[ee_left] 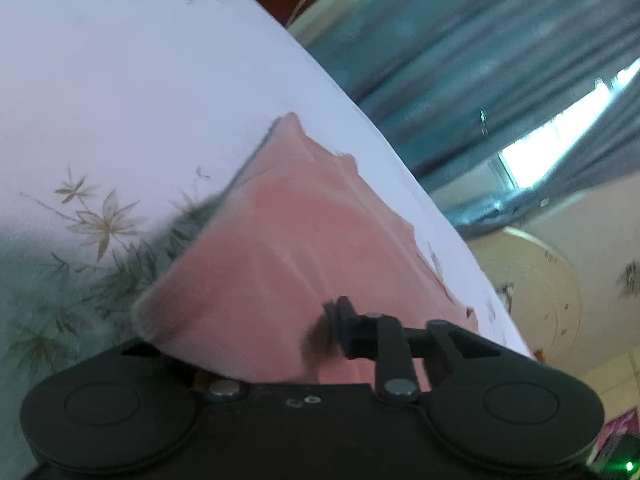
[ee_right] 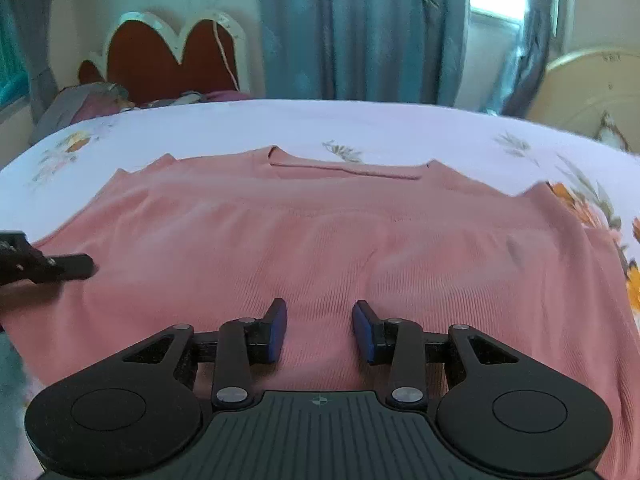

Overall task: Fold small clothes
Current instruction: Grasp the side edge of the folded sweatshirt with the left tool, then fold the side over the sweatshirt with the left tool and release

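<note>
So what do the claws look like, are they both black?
Yes. The right claw is matte black, with two round discs at its base, silver screws, jointed bars, and blue pads on its fingertips. Its ribbed body carries a small crosshair mark. The left claw looks alike: black discs, silver screws, a blue pad.

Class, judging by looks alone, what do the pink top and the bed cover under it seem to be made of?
Pink top: probably a ribbed knit, matte; fine parallel ribs show near the right gripper. Bed cover: seemingly smooth woven fabric, white with printed flowers.
</note>
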`<state>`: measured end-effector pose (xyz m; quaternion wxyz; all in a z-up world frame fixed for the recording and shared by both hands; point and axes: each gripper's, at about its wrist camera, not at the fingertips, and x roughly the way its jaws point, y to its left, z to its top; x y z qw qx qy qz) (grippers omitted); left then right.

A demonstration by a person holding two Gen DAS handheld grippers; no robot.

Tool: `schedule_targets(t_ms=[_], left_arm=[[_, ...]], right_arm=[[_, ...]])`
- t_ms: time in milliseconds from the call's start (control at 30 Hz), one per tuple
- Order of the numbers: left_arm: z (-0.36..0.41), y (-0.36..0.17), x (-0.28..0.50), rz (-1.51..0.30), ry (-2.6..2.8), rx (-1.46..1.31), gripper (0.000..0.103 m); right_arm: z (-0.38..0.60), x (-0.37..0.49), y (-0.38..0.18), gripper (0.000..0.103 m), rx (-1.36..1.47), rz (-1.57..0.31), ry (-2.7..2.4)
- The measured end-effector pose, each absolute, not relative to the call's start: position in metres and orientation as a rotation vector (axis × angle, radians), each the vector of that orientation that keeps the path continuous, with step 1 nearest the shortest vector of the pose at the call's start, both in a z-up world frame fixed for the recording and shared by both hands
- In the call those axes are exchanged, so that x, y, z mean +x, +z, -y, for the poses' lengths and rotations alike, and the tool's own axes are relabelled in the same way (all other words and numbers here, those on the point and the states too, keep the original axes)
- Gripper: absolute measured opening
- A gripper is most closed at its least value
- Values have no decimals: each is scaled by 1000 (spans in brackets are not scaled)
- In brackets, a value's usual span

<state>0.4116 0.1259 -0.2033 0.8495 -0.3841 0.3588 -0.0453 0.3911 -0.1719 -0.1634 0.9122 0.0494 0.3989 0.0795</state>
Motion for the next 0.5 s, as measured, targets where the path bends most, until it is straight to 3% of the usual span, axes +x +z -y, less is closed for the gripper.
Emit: schedule_targets(t_ms=[233,500], left_arm=[[-121,-193,404,-700,-78,-747,12],[-54,-123,401,-567,-128,-398,11]], right_arm=[[168,391,-170,38,77,-812,164],[192,390,-164,38,189,-790,232]])
